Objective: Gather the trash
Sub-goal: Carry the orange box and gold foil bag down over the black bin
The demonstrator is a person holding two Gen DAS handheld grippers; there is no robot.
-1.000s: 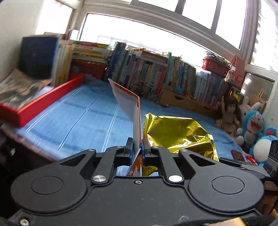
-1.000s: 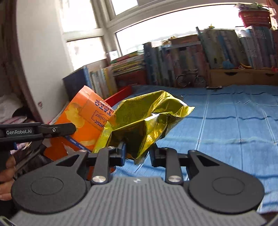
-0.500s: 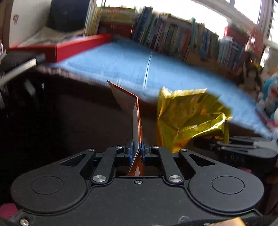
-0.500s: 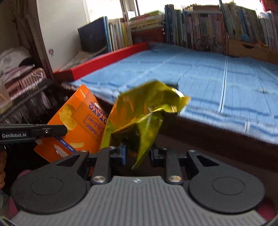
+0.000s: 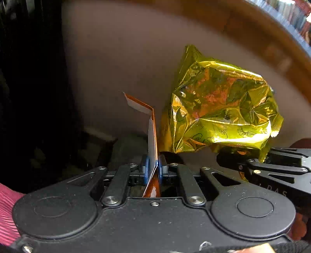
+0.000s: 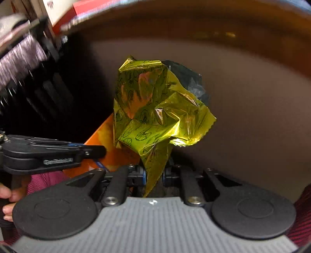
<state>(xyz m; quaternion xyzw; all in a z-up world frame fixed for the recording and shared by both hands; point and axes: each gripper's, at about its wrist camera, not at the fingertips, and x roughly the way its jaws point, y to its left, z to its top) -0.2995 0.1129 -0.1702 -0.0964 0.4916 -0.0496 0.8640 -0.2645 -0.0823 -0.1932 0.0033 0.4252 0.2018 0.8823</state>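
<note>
My left gripper [image 5: 153, 165] is shut on a flat orange chip bag [image 5: 152, 132], seen edge-on and standing up between the pads. Beside it to the right, a crumpled gold foil wrapper [image 5: 219, 111] hangs from my right gripper [image 5: 250, 165]. In the right wrist view, the right gripper [image 6: 153, 175] is shut on the lower tail of the gold wrapper [image 6: 155, 109]. The orange bag [image 6: 108, 144] shows behind it on the left, pinched by the left gripper [image 6: 97, 150]. The two pieces of trash are close together, almost touching.
A brown side panel [image 5: 126, 58] fills the background of both views. The blue-covered top edge [image 5: 303, 37] curves above right. A red box [image 6: 87, 7] and a dark rack [image 6: 29, 68] stand at upper left. A hand [image 6: 5, 194] and pink sleeve [image 5: 7, 210] are low left.
Both grippers have come down off the blue surface, below its edge, and now face the brown side panel. Each still holds its piece of trash.
</note>
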